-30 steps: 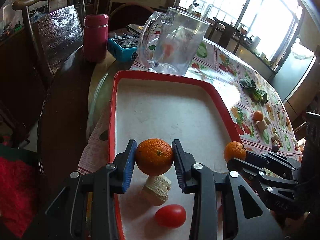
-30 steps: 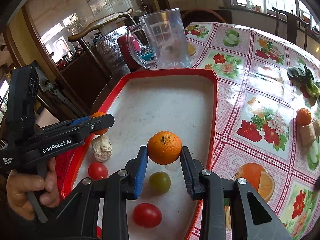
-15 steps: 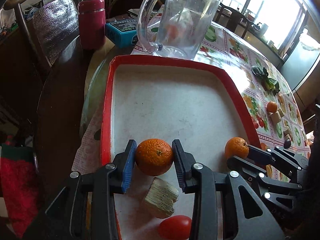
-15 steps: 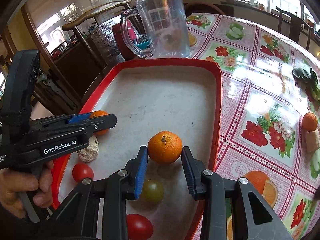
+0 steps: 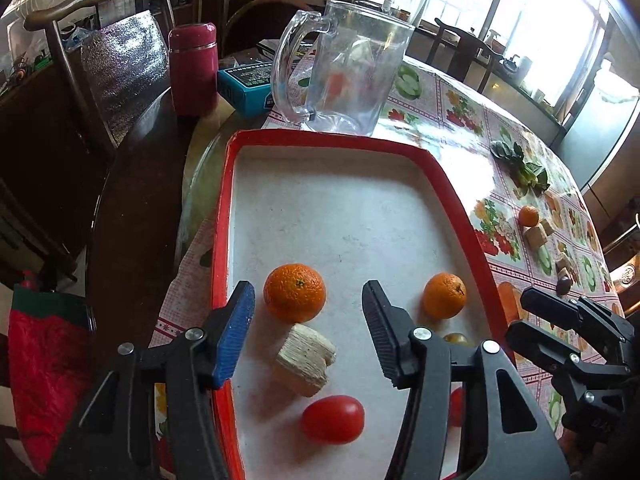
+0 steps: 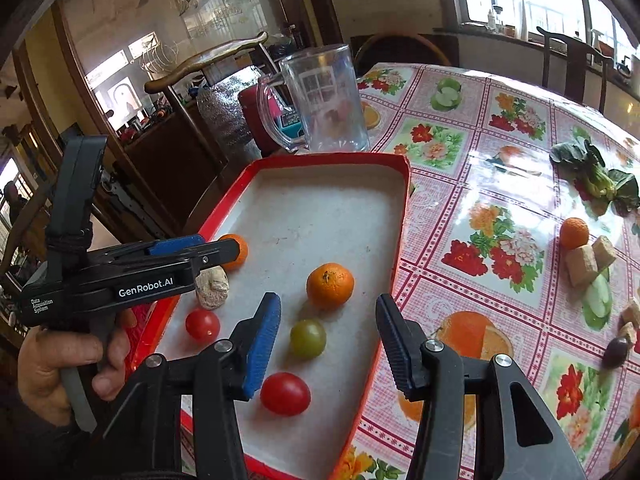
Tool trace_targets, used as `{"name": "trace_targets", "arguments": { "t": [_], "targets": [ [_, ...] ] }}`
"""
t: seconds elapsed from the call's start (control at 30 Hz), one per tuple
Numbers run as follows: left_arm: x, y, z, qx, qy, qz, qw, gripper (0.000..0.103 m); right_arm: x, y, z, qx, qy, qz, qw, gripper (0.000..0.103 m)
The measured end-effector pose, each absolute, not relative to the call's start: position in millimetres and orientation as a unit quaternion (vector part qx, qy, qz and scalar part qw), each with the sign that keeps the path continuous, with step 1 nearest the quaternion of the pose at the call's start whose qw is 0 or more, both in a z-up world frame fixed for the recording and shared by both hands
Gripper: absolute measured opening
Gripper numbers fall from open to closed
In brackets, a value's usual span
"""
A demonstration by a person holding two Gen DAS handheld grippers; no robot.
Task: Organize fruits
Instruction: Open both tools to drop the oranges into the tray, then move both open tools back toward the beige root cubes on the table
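On the side of my left gripper (image 6: 224, 252) I read "GenRobot.AI" in white, with small print, "Data Acquisition System", near the hand (image 6: 60, 364) that holds it. Its jaws are opening and grip nothing; an orange (image 5: 294, 293) rests on the tray (image 5: 221, 240) just beyond the tips, free of both pads. My right gripper (image 6: 326, 326) is opening too and holds nothing: a second orange (image 6: 330, 286) sits on the tray just ahead of it, and a green tomato (image 6: 308, 338) lies between the fingers, untouched.

Both oranges are round, bright, dimpled, each with a small dark stem scar. Near them on the tray's white floor lie two red tomatoes (image 6: 285, 394) (image 6: 202, 324) and a pale, ridged chunk (image 5: 306, 360).

Past the tray's red rim stands a clear glass jug (image 5: 352, 76). Behind it are a blue box (image 5: 246, 88), its printing too small to read, and a dark red flask (image 5: 193, 68). Out on the flowered tablecloth (image 6: 480, 200), a third small orange (image 6: 574, 233) touches some tan blocks (image 6: 588, 260).
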State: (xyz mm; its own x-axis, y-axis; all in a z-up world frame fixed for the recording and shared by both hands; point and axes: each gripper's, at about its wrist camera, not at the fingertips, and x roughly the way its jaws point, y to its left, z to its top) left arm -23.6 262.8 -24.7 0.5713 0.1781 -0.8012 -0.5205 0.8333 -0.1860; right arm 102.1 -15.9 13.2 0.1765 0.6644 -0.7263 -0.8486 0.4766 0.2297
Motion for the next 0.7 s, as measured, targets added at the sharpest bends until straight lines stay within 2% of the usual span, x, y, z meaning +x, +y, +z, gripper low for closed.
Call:
{"name": "trace_targets", "arguments": {
  "t": [0.7],
  "targets": [
    [-9,177,9,-0.174,0.398,0.138,0.890,0.055,139,-140,29,-0.061,0.396,0.421,0.814,0.051]
  ]
}}
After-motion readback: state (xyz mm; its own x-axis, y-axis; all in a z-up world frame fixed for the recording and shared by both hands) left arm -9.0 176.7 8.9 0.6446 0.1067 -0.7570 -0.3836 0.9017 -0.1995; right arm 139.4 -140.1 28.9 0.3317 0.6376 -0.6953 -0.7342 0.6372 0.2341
